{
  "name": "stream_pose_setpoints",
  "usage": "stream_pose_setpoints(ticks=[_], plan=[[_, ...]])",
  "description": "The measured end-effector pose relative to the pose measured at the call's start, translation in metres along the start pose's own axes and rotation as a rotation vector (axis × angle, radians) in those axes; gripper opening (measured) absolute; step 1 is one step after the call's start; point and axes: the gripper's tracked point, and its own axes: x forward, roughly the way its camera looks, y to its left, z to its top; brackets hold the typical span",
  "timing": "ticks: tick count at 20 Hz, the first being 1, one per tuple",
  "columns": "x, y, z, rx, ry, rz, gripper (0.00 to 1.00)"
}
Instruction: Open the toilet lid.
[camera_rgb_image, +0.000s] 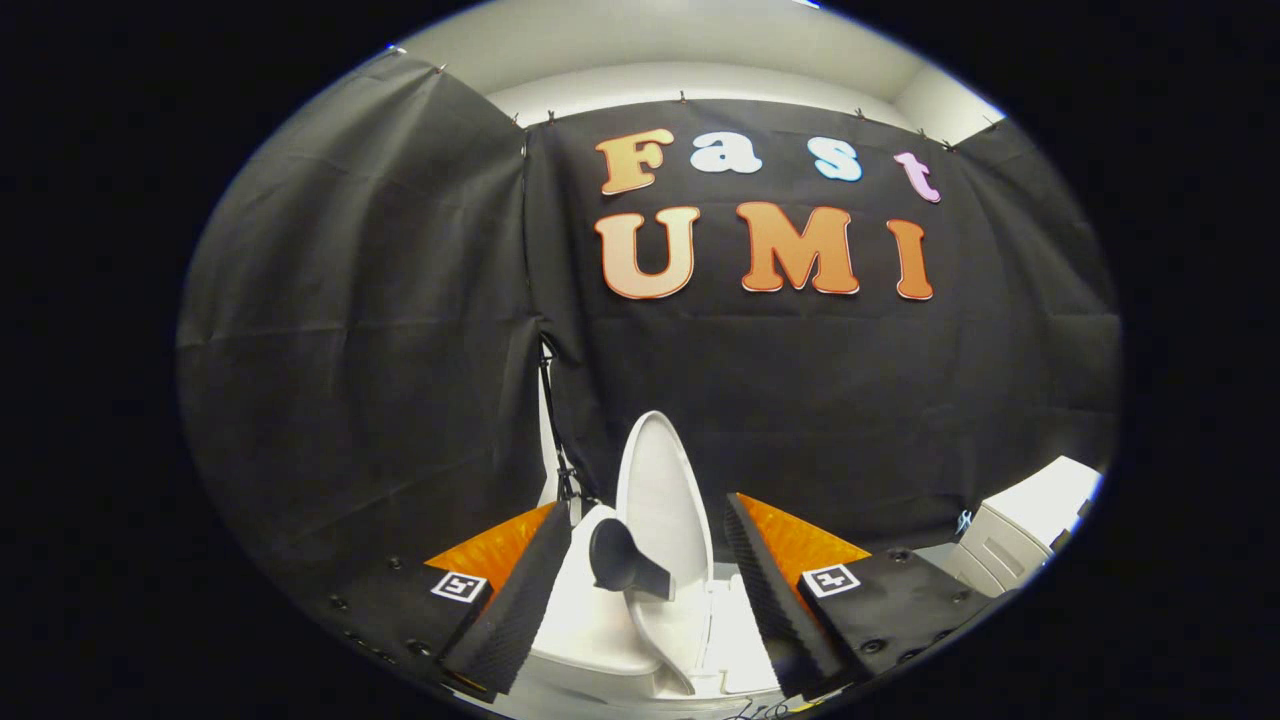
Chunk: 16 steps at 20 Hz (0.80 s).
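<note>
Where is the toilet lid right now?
In the gripper view, the toilet lid stands raised, nearly upright, between and just beyond the open claw, with a black knob on its face and the toilet bowl below.

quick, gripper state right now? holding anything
Gripper: open, holding nothing. The raised toilet lid with its black knob stands between the spread fingers, and neither finger presses on it.

Occlusions noted

Toilet bowl (590, 625) partly masked by tool (640, 600) fingers, spread apart; white cabinet (1020, 530) cut off beyond them; lid (665, 500) hinge unclear.
</note>
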Motion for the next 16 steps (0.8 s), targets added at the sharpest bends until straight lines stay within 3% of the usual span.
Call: stream_pose_setpoints(ticks=[6,16], plan=[[-0.015,-0.047,0.047,0.0,-0.073,-0.043,0.99],[-0.041,-0.134,0.087,-0.016,-0.123,-0.102,0.98]])
